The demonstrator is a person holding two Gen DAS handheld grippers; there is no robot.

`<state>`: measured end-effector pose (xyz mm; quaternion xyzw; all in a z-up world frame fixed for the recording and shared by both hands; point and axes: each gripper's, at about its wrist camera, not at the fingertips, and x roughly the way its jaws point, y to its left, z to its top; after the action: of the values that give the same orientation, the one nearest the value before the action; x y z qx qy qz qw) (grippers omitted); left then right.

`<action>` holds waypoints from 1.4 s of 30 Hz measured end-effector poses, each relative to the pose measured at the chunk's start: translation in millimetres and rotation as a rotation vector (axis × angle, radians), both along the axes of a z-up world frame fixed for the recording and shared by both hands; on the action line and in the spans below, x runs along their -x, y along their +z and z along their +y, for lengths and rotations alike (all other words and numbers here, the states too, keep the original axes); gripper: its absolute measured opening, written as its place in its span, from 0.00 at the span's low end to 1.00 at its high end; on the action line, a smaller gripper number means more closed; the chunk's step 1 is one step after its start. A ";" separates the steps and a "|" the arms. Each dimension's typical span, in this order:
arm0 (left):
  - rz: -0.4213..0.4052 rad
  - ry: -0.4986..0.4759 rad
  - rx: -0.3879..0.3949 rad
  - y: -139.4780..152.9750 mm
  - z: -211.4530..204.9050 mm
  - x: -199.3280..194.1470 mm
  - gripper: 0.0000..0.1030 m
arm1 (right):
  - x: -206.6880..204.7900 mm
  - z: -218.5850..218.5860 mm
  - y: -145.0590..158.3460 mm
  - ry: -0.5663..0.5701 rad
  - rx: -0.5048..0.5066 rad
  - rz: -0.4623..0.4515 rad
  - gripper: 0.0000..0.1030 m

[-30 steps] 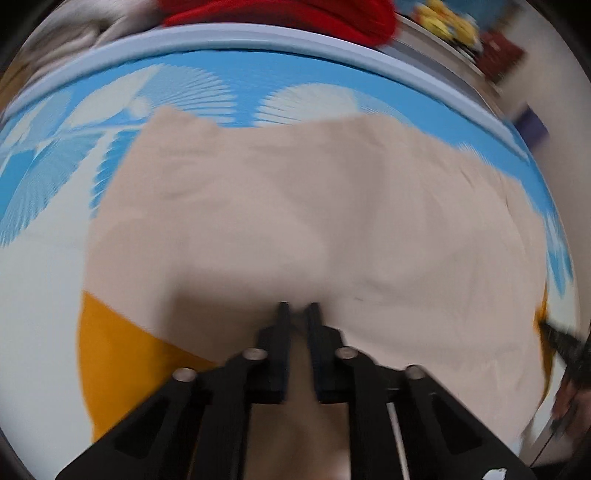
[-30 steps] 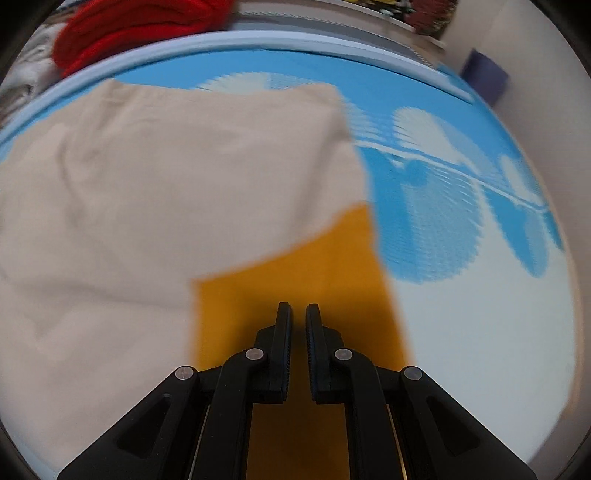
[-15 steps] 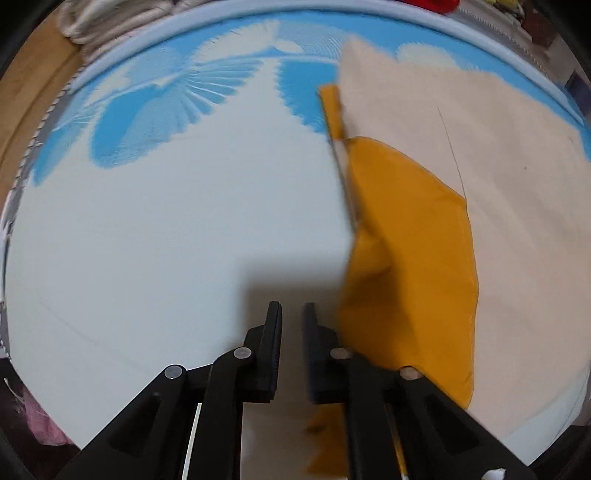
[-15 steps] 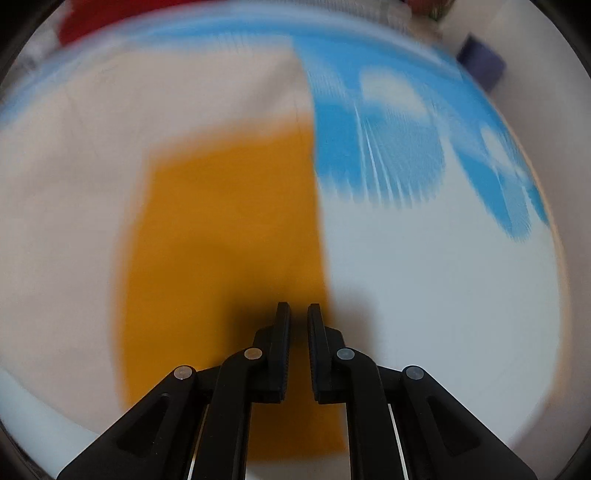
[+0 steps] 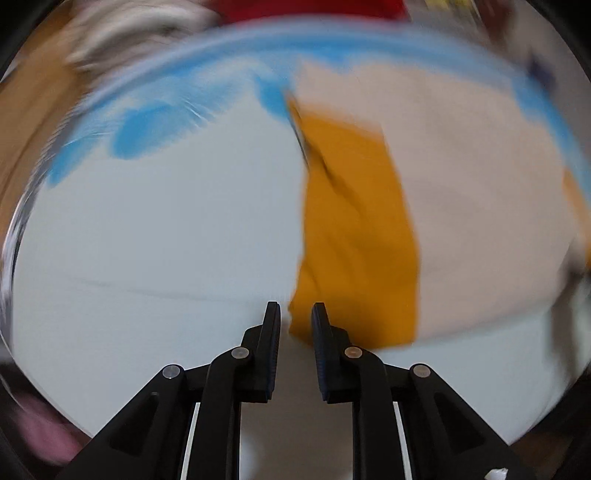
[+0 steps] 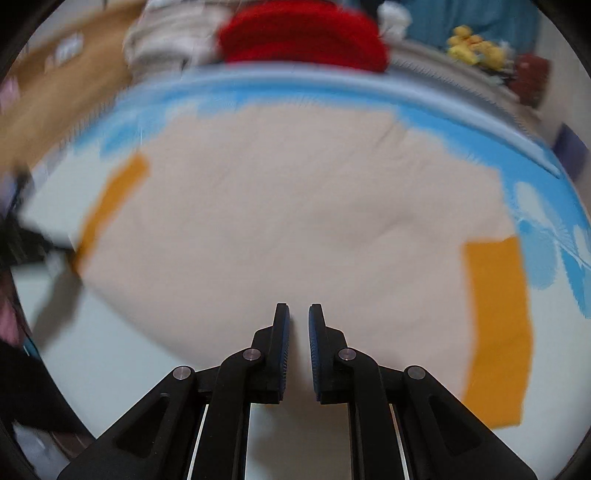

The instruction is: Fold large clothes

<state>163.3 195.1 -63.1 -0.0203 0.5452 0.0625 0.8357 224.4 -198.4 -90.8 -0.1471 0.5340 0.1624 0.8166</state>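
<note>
A large beige garment (image 6: 295,206) with orange sleeves lies flat on the blue-and-white bed sheet (image 5: 147,240). In the left wrist view my left gripper (image 5: 295,314) hovers over the near corner of one orange sleeve (image 5: 354,229). Its jaws are opening, and the pads press on nothing. The beige body (image 5: 480,184) spreads out to the right of that sleeve. My right gripper (image 6: 298,314) points down at the garment's near edge, about midway between the left orange sleeve (image 6: 114,199) and the right orange sleeve (image 6: 495,325). Its jaws are opening too, and there is nothing between them.
Beyond the bed's far edge lie a red cloth (image 6: 303,33) and a pile of pale clothes (image 6: 173,33). Yellow soft toys (image 6: 476,48) sit at the far right. Wooden floor (image 6: 55,96) shows at the far left. Both views are blurred by motion.
The left view swung from over the beige body to the orange sleeve, and its jaws parted a little. The right view swung from the right orange sleeve to the garment's near middle edge.
</note>
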 end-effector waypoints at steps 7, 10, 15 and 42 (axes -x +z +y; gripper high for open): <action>-0.126 0.148 0.329 11.3 -9.3 51.2 0.25 | 33.1 -7.1 21.1 -0.200 -0.085 -0.087 0.13; -0.101 0.228 0.432 -10.4 -21.4 56.5 0.23 | 41.6 -4.6 35.3 -0.218 -0.165 -0.170 0.14; -0.082 0.282 0.600 -30.6 -37.0 50.3 0.29 | 29.4 12.0 -12.7 -0.184 -0.082 -0.067 0.22; -0.283 0.575 0.957 -93.1 -7.3 11.6 0.45 | 9.5 14.1 -17.6 -0.165 -0.106 -0.024 0.27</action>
<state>151.7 187.8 -156.2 -0.5516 0.3683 0.0302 0.7478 214.9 -184.2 -108.5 -0.0612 0.5252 0.1210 0.8401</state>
